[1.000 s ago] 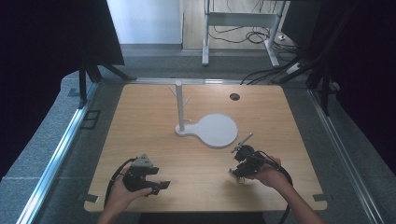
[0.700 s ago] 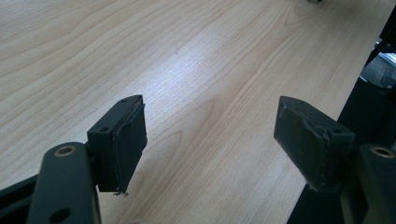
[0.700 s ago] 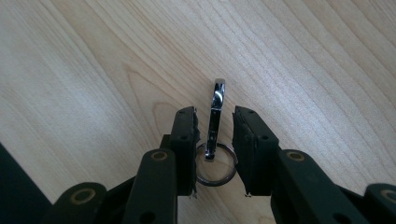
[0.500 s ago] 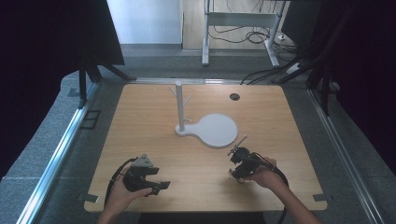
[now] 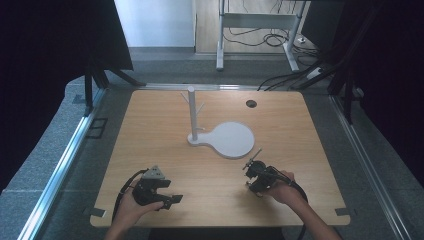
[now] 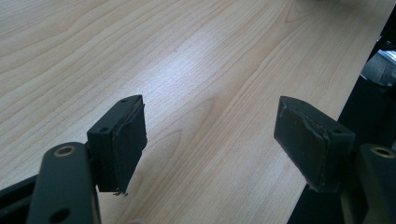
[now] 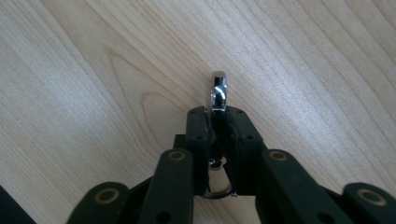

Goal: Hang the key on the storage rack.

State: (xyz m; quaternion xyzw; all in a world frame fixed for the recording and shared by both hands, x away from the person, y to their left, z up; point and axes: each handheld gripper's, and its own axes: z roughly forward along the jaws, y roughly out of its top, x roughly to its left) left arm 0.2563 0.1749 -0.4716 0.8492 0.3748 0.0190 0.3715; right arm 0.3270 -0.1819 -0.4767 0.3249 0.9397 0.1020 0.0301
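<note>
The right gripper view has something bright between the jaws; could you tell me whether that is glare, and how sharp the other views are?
Right gripper view: a shiny metal ring with white highlights, clamped in the right gripper, tabletop sharp. Left gripper view: soft sheen on the wooden table. High view: dim and soft.

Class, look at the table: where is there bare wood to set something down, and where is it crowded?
Bare wood lies left of the white stand, along the far edge around the dark hole, and between the left hand-held gripper and the right hand-held gripper. It is crowded around the stand's round base and the right hand-held gripper.
</note>
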